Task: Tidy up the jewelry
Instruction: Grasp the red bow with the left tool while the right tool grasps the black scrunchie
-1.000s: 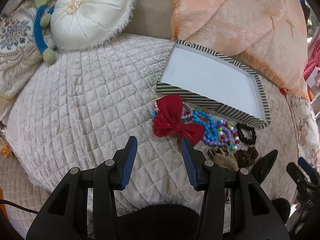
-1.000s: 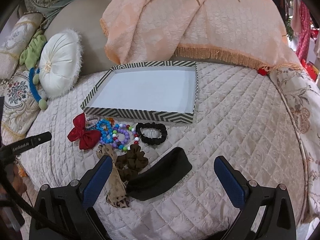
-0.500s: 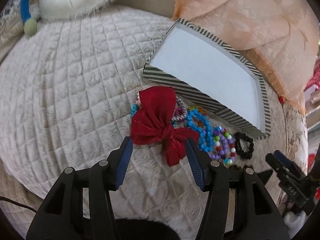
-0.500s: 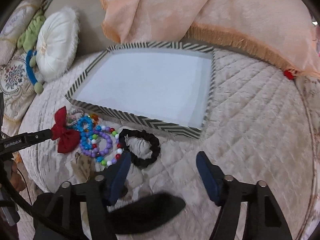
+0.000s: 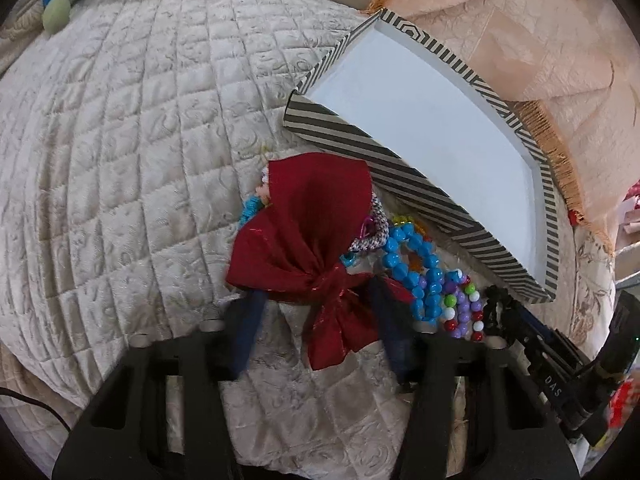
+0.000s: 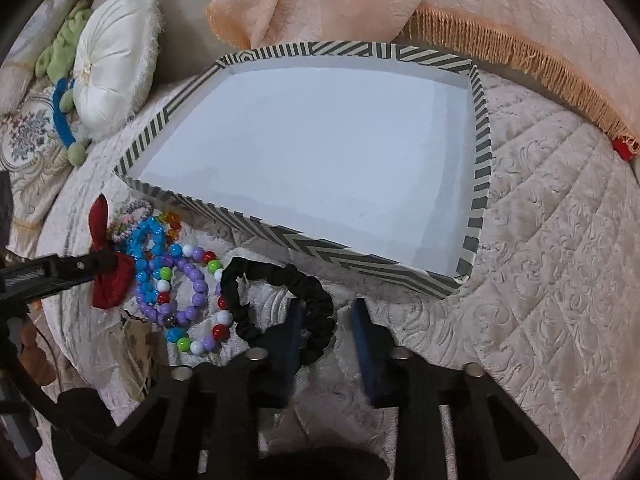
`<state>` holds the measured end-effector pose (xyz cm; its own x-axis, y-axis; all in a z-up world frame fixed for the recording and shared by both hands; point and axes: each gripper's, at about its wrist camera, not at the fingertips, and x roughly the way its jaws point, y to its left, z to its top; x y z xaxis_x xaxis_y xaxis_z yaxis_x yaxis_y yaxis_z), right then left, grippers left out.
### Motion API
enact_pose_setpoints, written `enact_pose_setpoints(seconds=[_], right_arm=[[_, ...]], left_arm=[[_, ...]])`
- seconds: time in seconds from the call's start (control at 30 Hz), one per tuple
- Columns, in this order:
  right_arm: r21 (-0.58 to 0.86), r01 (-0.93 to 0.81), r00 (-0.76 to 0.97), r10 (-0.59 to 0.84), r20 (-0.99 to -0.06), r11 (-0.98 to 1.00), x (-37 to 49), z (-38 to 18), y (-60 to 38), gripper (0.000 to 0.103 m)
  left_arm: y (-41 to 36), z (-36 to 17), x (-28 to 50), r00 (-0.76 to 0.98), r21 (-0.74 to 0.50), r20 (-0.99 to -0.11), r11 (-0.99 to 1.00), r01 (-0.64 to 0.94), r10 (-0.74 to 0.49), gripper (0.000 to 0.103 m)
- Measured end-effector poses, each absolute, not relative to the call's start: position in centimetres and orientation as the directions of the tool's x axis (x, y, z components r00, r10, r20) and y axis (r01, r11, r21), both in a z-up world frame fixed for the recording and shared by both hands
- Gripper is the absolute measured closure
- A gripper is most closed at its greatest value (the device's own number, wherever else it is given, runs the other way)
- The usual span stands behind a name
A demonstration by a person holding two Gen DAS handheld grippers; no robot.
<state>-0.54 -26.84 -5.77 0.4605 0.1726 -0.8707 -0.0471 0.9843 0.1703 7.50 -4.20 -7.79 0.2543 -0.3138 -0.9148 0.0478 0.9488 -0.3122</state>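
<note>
A red bow lies on the quilt beside a striped box with a bare white inside. My left gripper is open, its blue fingers on either side of the bow's knot. Bead bracelets lie to the bow's right. In the right wrist view the box is ahead, with a black scrunchie before its near wall. My right gripper is open, its fingers straddling the scrunchie's right side. The bow and bracelets lie left of it.
A round white cushion and a green and blue soft toy lie at the far left. A peach fringed throw hangs behind the box. Brown fabric pieces lie near the bed's front edge.
Both grippers have moved forward and down: the left now straddles the red bow, the right has narrowed and straddles the black scrunchie. The black headband has dropped out of the right view.
</note>
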Motion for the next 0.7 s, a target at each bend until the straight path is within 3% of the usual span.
enact_pose_setpoints(seconds=[0.07,0.17,0.7], right_arm=[[0.184,-0.063,0.466,0.192,-0.864,0.981,-0.7,-5.6,-27.0,0.094],[0.181,-0.076,0.486,0.195,-0.852,0.981,-1.3,-4.8,-27.0,0.095],[0.172,-0.089,0.635,0.189,-0.749,0.981,-2.5,3.8,-27.9,0.095]], left_arm=[[-4.2,-7.8,7.5,0.252,-0.316,-0.913,0.947,0.059,-0.32,0.08],[-3.9,-7.0,6.8,0.29,-0.295,-0.907,0.952,0.078,-0.305,0.085],[-3.7,0.7,7.3,0.415,-0.287,-0.847,0.942,0.172,-0.334,0.085]])
